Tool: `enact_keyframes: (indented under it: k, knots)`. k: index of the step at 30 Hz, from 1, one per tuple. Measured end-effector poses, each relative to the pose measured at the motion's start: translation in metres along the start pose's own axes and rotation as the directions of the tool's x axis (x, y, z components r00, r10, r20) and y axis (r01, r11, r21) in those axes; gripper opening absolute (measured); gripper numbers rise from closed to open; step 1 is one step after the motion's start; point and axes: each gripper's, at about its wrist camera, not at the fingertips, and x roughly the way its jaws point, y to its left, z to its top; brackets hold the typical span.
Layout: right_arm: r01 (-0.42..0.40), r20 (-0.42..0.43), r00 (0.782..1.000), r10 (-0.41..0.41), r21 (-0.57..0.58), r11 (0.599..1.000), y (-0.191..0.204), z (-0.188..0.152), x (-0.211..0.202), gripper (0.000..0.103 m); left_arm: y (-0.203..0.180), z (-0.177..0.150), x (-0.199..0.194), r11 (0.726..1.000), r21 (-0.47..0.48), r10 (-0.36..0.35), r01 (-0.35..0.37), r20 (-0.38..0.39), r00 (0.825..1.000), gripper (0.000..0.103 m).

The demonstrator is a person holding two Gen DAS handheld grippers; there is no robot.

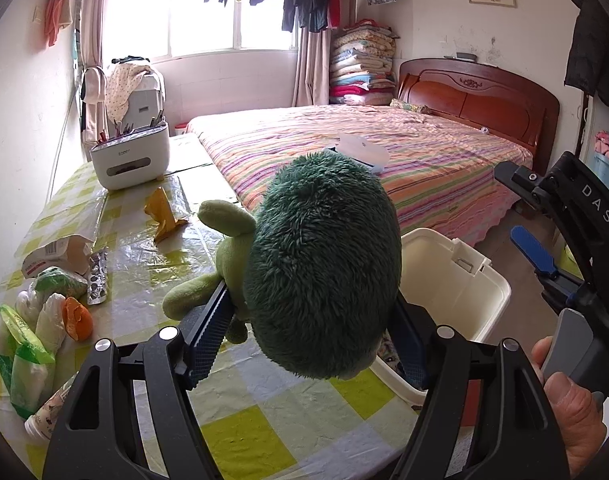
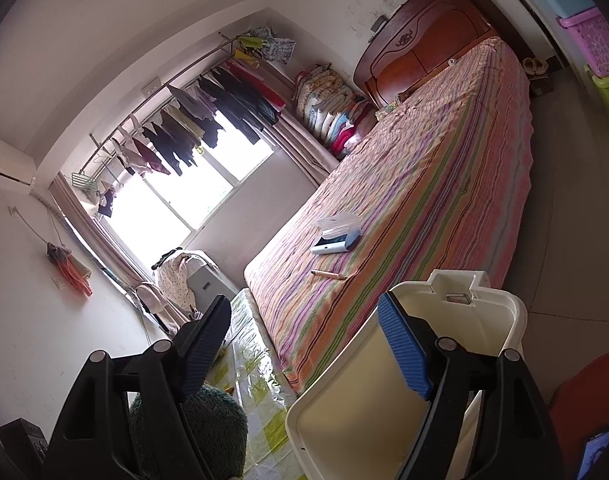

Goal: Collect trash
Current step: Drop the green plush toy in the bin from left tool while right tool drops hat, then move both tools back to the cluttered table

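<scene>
One wide bed with a pink-and-orange striped cover (image 1: 404,152) fills the right side of the room, pushed right up against one table under a green-and-white checked plastic cloth (image 1: 264,424). Just off the table's right edge, squeezed between it and the bed, stands one cream plastic bin with its lid off (image 1: 456,280), nothing visible inside that I can make out.

The left gripper (image 1: 312,336) has its two blue ribbed pads clamped on one plush toy, dark green furry back and light green limbs (image 1: 320,264), held up over the table edge next to the bin rim. The toy blocks most of the view ahead.

The right gripper (image 2: 304,352) hangs tilted above the bin, jaws spread wide with nothing between them; in the left wrist view it sits off to the right, a bare hand (image 1: 572,412) wrapped on its handle.

The trash is all on the table's left side: one crumpled yellow wrapper (image 1: 164,216) alone mid-table, then a cluster near the edge with one torn cardboard carton (image 1: 60,256), one silver blister strip (image 1: 98,276), one piece of orange peel (image 1: 78,318) and a heap of green-and-white plastic bags (image 1: 28,340); can't count the bags. One white desk organiser with pens (image 1: 130,160) sits at the far end. Plenty of bare cloth between the wrapper and the toy.
</scene>
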Motion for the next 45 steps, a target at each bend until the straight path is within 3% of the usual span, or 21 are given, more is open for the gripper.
enact_keyframes:
  k: [16,26,31,45]
  knots:
    - [-0.031,0.045,0.999,0.026,0.108,0.994,-0.024,0.007,-0.009,0.078,-0.034,0.019,0.038,0.994,0.022,-0.102,0.104,-0.08,0.992,0.073]
    - [-0.042,0.041,0.998,0.037,0.123,0.992,-0.026,0.007,-0.01,0.078,-0.046,0.025,0.055,0.989,0.047,-0.132,0.139,-0.128,0.983,0.081]
    - [-0.04,0.032,0.999,0.036,0.122,0.992,-0.026,0.007,-0.008,0.078,-0.043,0.03,0.043,0.994,0.065,-0.085,0.09,-0.07,0.994,0.094]
    - [-0.043,-0.018,0.999,0.044,0.07,0.997,-0.014,0.001,0.0,0.078,0.016,0.008,0.01,0.999,-0.039,0.032,-0.036,-0.08,0.996,0.094]
